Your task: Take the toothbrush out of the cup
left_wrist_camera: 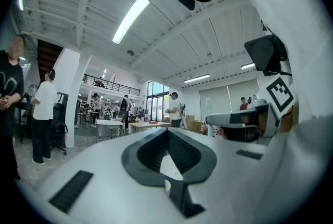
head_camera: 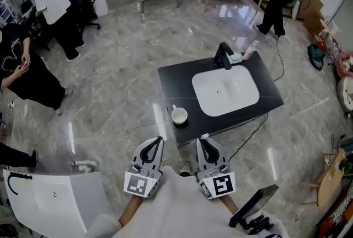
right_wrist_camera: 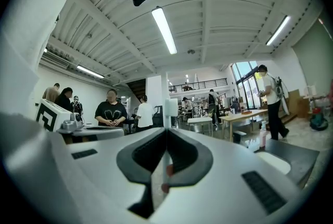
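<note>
Your right tool [head_camera: 203,138] is closed almost fully, and it is pinching the toothbrush [right_wrist_camera: 170,107]. In the right gripper view the white handle rises straight up from between the jaws, with the brush head at the top, above the tips. The toothbrush is therefore out of the cup [head_camera: 179,116] and in your right tool (in the head view it shows only as a small white bit at the tool's tip). The white cup stands upright on the dark worktop [head_camera: 176,79], near its front left corner, just beside the white sink [head_camera: 237,93] set into the top. The black faucet [head_camera: 223,56] stands at the far edge of the sink. Your right tool sits just off the worktop's near edge, apart from the cup, and points level toward the sink. Your left tool [head_camera: 160,139] is beside the right one, also short of the worktop and not touching the cup. In the left gripper view its jaws meet at the tips with nothing gripped between them. Several people stand around the room behind the worktop.
</note>
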